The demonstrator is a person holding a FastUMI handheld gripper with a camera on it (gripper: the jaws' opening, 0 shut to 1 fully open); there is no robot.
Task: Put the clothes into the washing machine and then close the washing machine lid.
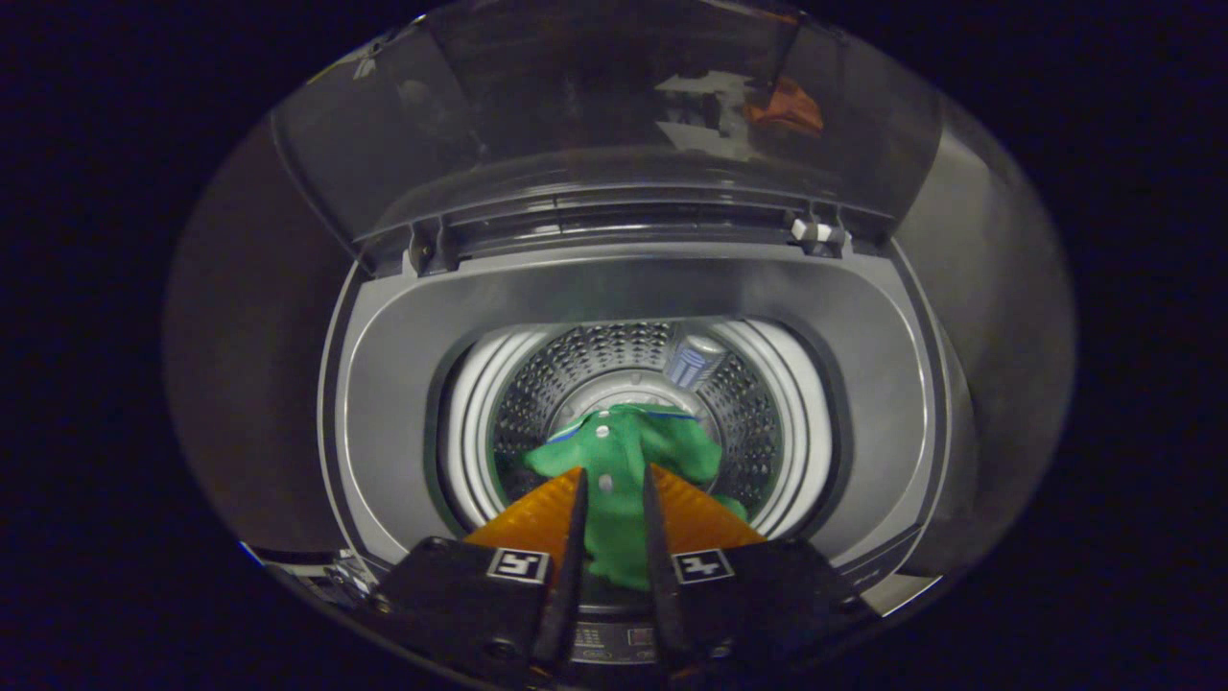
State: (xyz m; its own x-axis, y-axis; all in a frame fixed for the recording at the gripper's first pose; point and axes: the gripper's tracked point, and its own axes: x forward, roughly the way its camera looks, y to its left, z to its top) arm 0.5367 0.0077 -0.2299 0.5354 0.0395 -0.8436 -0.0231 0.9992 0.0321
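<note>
Now, step: carrying the garment over the washing machine (pixel 403 384) drum (pixel 748 403).
Tongs (pixel 614 494): narrow, both fingers pressing the green shirt (pixel 624 451).
Shirt: crumpled, white buttons, hanging above the drum mouth.
Next: likely lower, release inside.
Lid (pixel 576 106): upright at far side, not yet closed.

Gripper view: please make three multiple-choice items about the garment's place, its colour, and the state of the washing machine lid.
1. Where is the garment?
A. between the gripper fingers, over the drum opening
B. on the raised lid
C. beside the machine

2. What colour is the garment?
A. red
B. green
C. white

3. How is the lid?
A. closed
B. removed
C. raised open

Answers: 1 A, both fingers press the cloth above the drum; 2 B, green fabric with white buttons; 3 C, it stands up behind the opening.
</note>
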